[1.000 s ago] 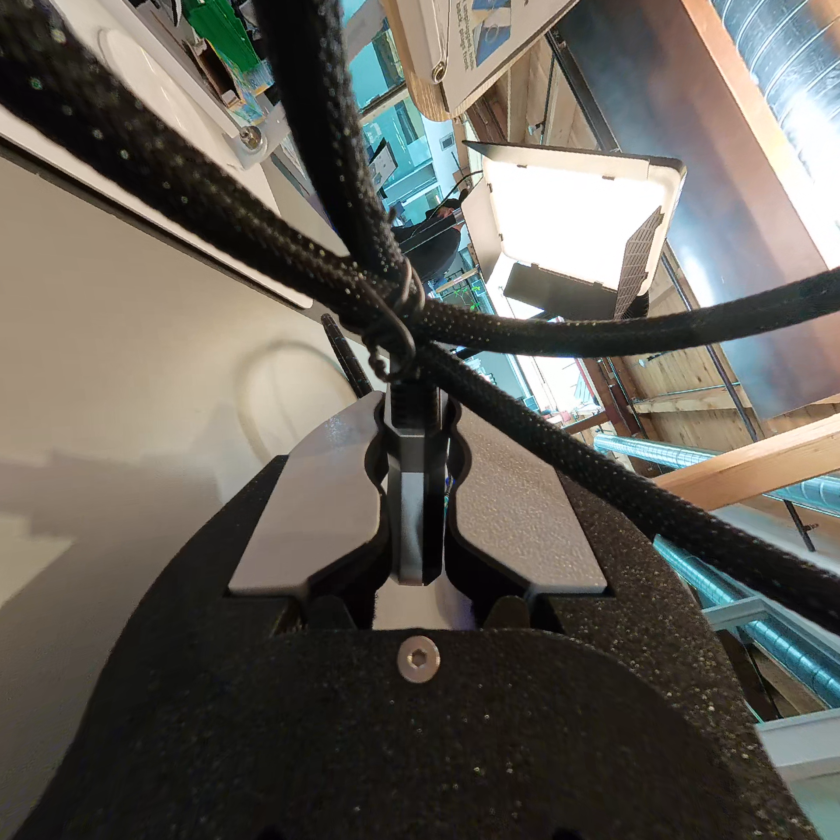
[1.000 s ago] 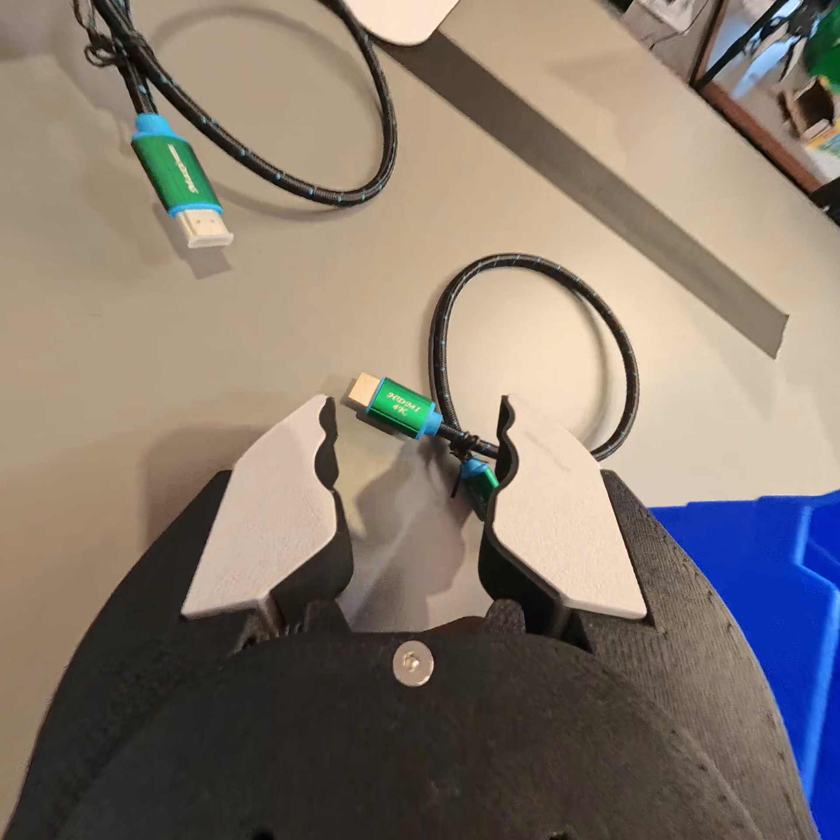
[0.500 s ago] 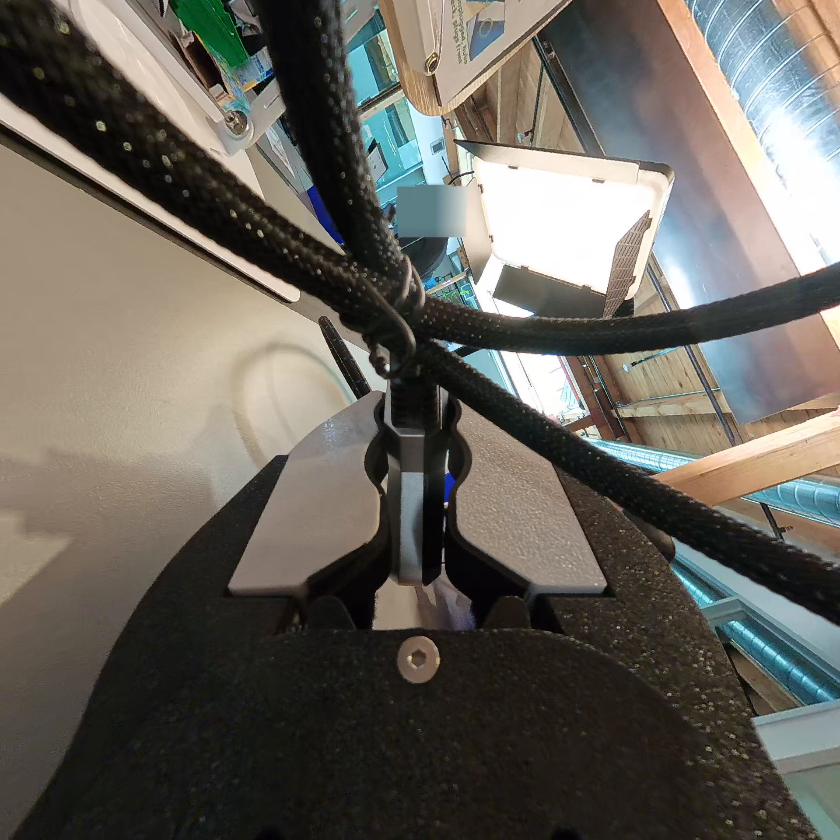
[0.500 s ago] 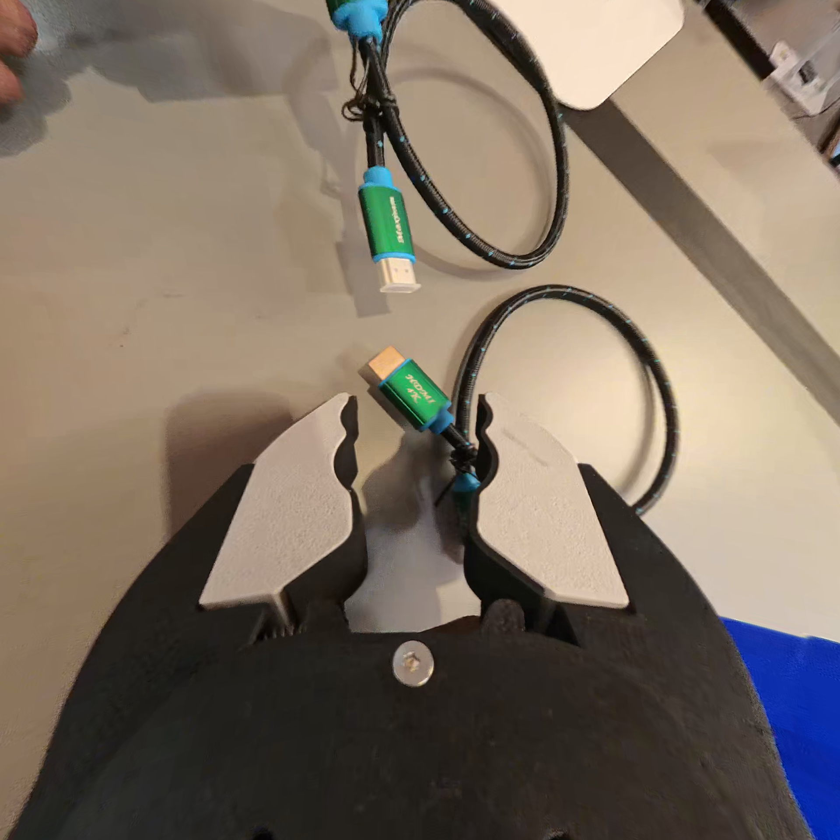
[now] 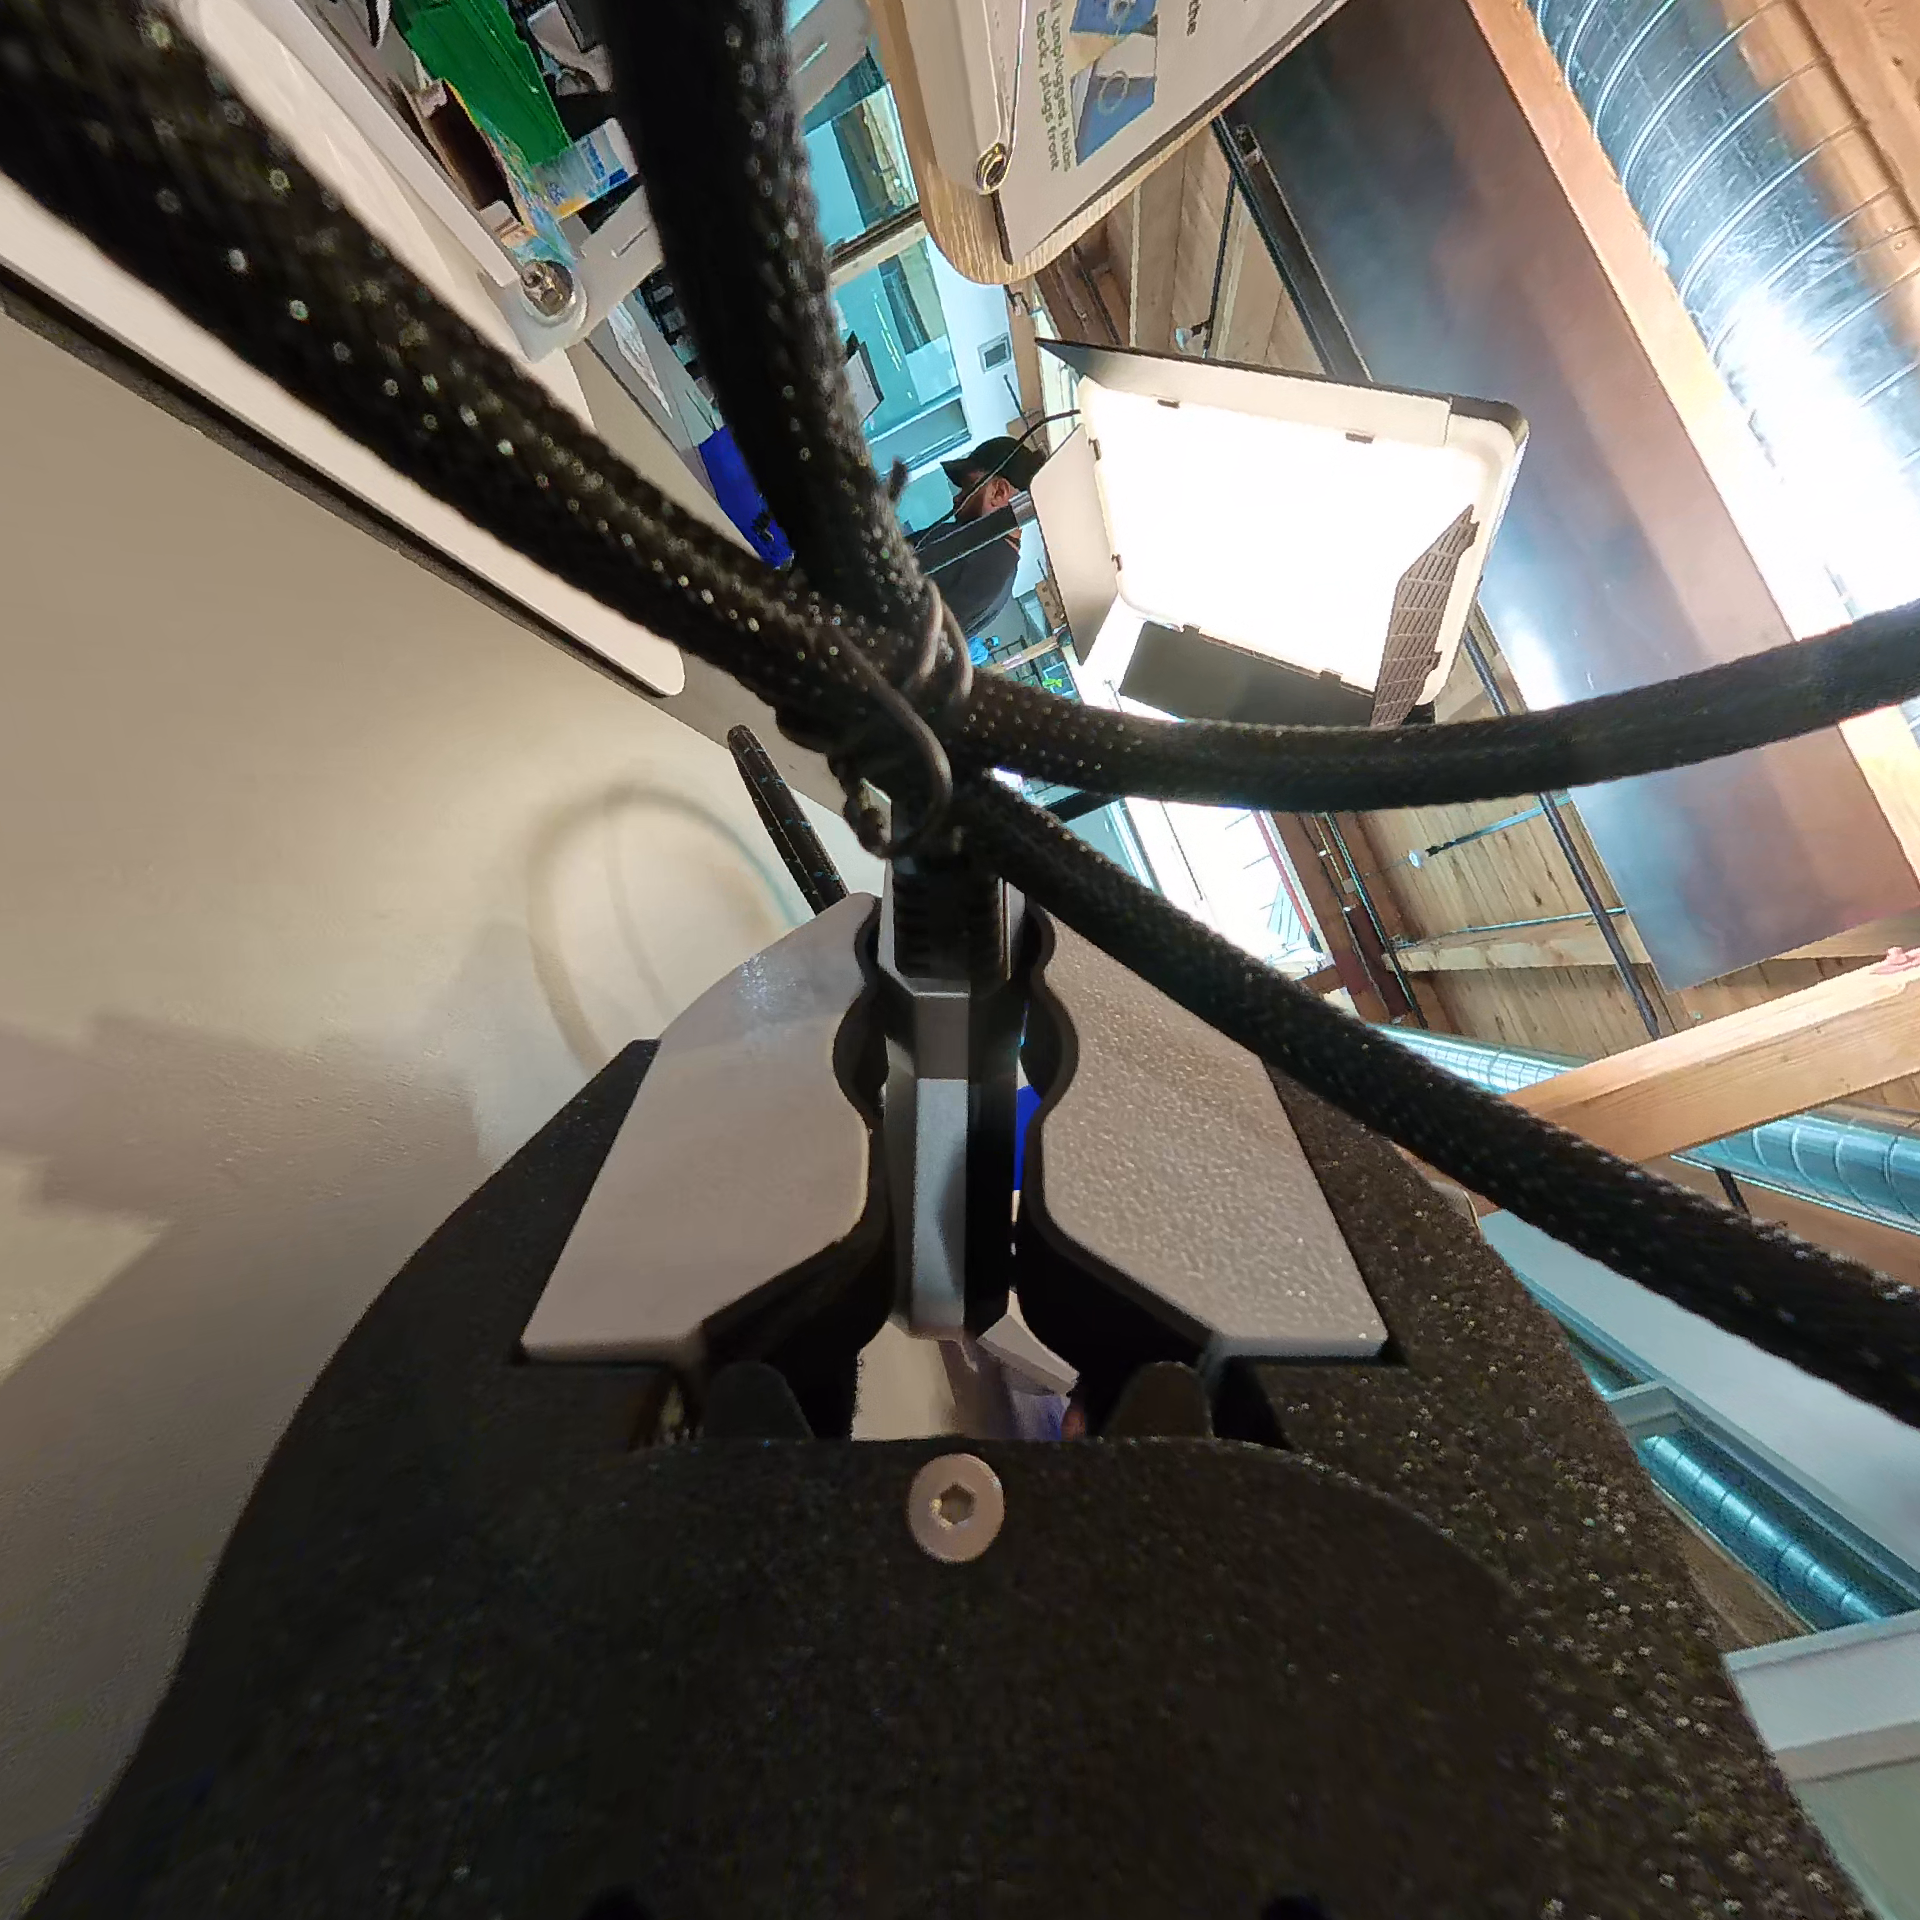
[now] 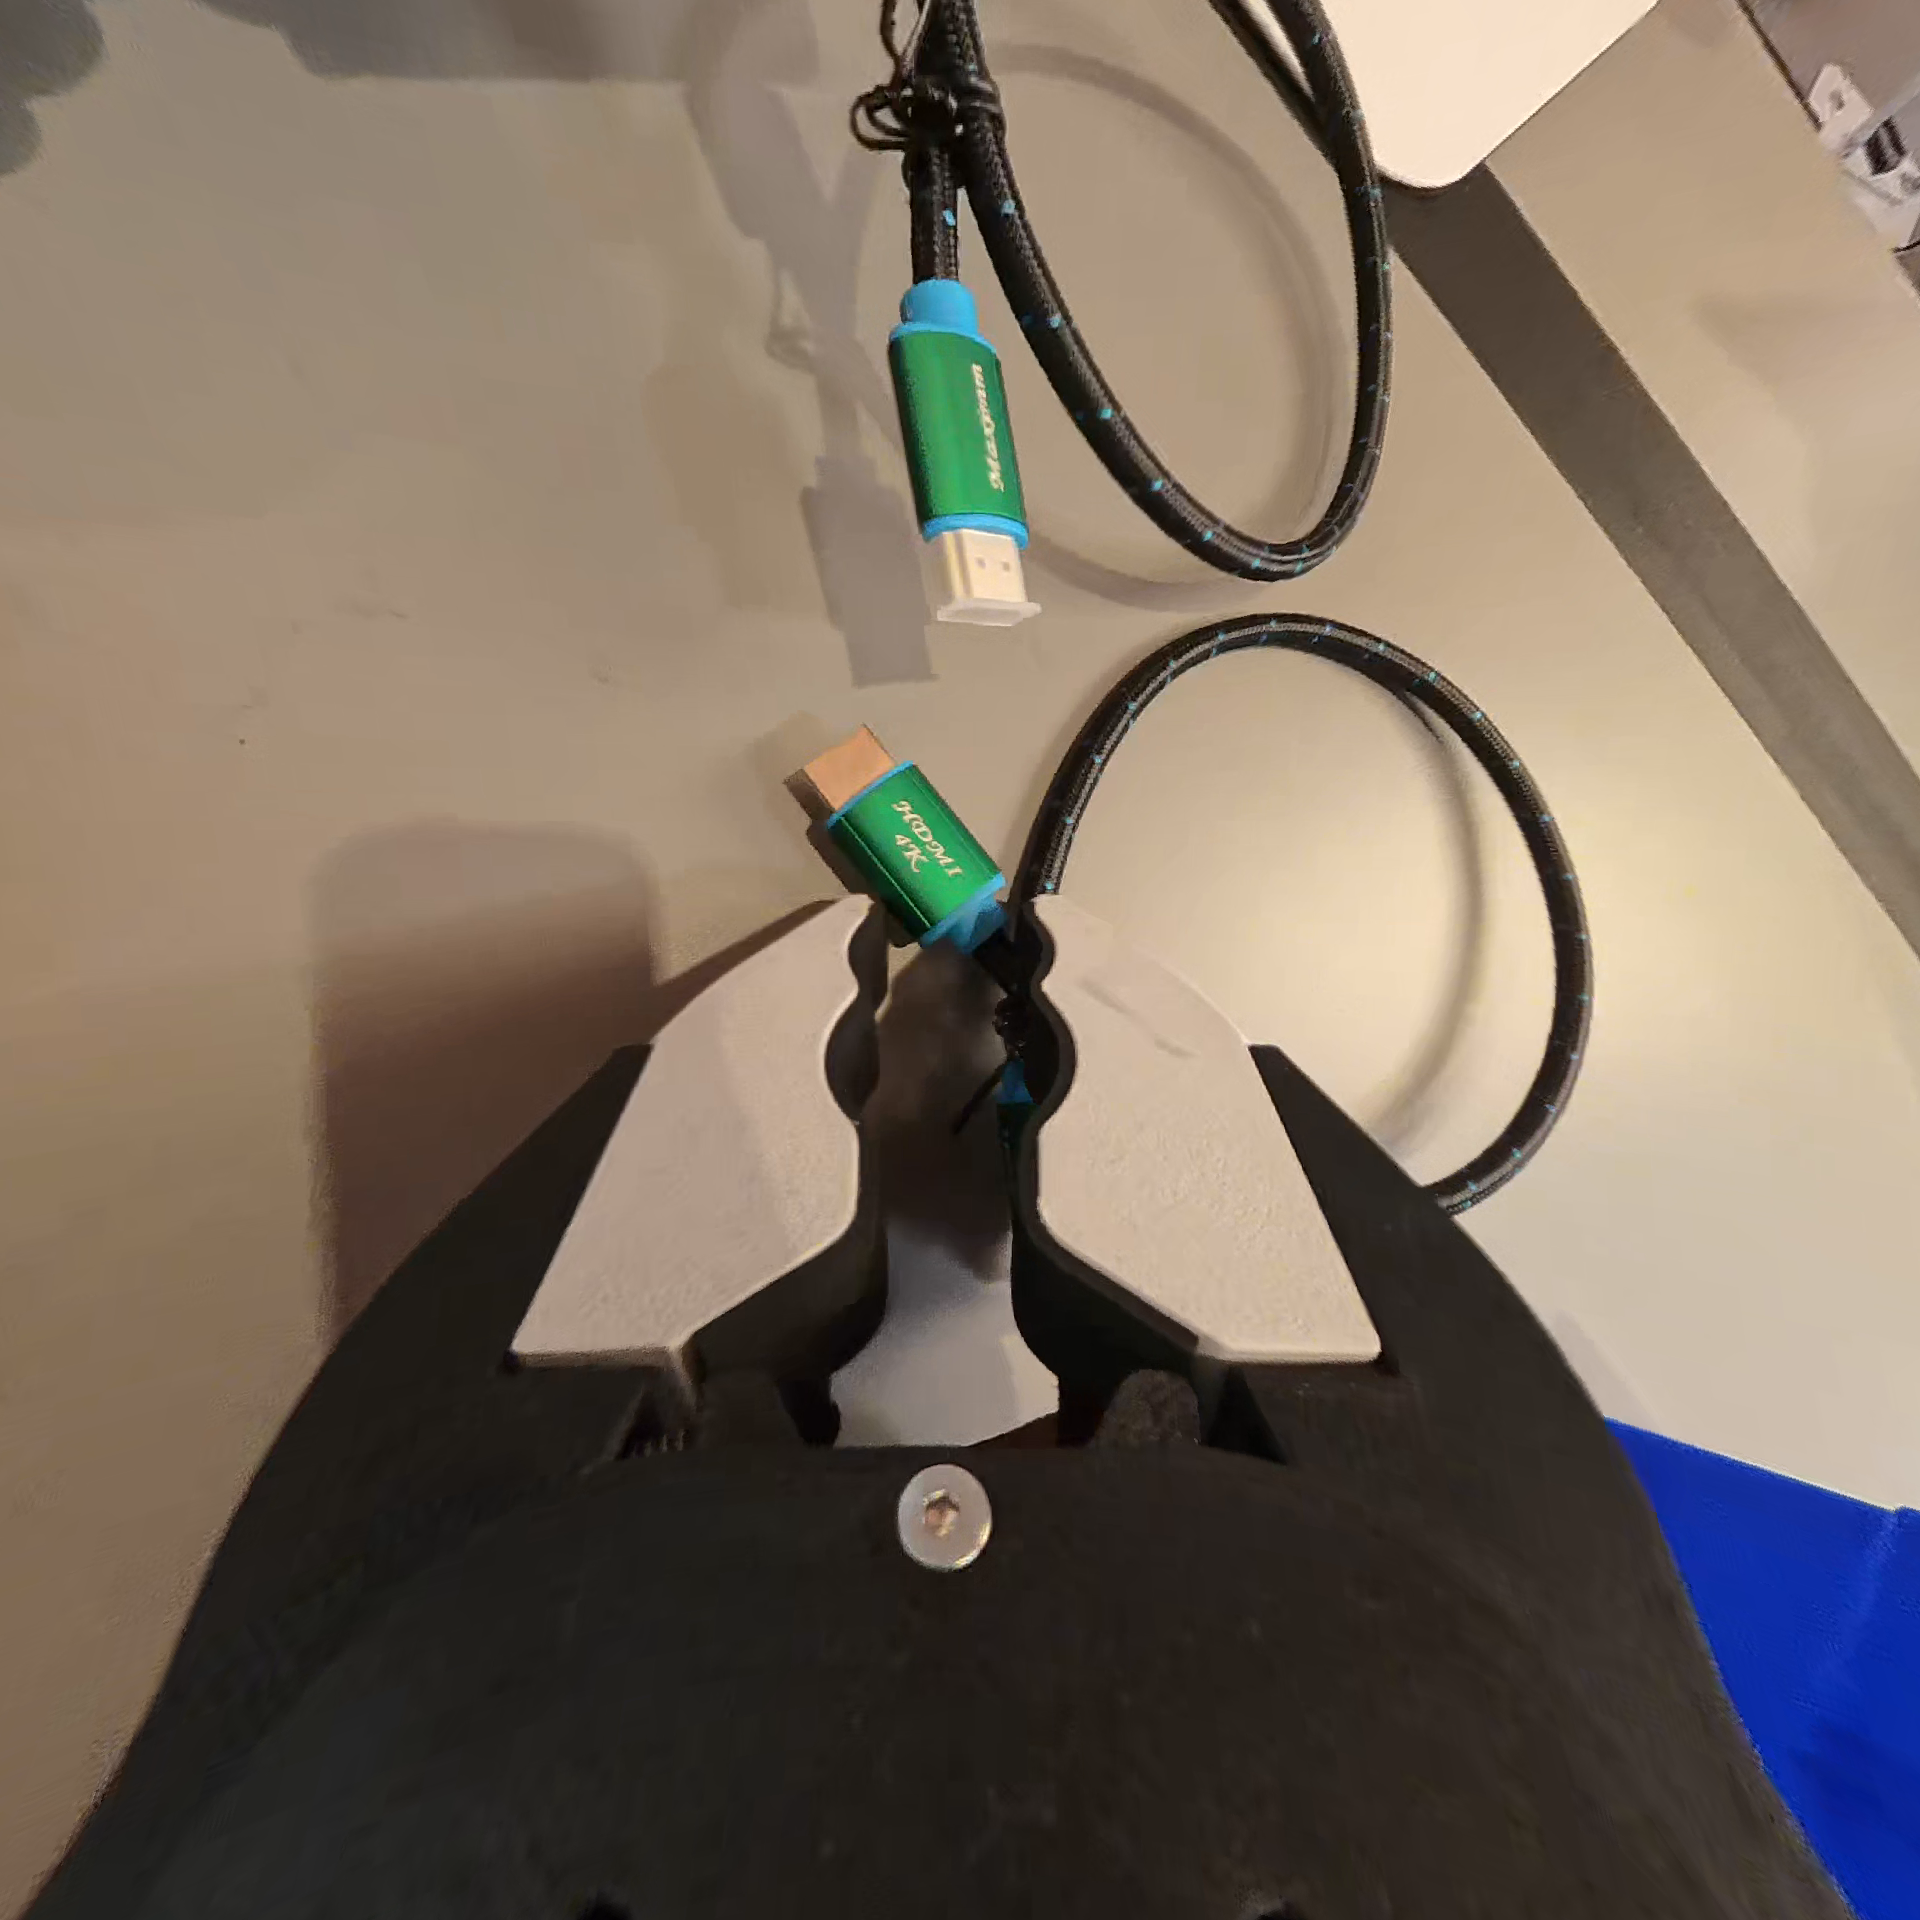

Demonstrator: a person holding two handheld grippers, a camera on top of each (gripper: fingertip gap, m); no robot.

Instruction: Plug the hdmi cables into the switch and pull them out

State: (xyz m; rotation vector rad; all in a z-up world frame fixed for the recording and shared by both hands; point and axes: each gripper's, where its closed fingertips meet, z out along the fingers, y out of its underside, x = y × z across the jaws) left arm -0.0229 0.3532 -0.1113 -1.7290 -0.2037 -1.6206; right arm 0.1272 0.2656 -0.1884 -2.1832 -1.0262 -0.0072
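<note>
In the left wrist view my left gripper [image 5: 951, 925] points upward and is shut on a grey-looking plug [image 5: 935, 1091]. That plug's black braided cable [image 5: 1351, 748], bound by a twist tie [image 5: 914, 727], loops above the fingertips. In the right wrist view my right gripper [image 6: 951, 920] is shut on the blue collar end of a green plug [image 6: 904, 852] lying on the beige table [image 6: 416, 520]. Its bound cable loop [image 6: 1538, 883] lies to the right. A second green plug [image 6: 956, 436] hangs above the table on its own black cable; that cable's upper end is out of frame.
A blue bin [image 6: 1787, 1662] stands at the lower right of the right wrist view. A white flat object [image 6: 1455, 83] and a dark strip [image 6: 1662, 468] lie at the back right. A lit light panel [image 5: 1268, 540] and a distant person [image 5: 977, 540] show behind the left gripper. My hands' fingertips stand some 20 cm from each other.
My right jaws have narrowed from wide open onto the green plug's collar end. The hanging cable has moved closer to the right gripper. The left grip on its plug is unchanged.
</note>
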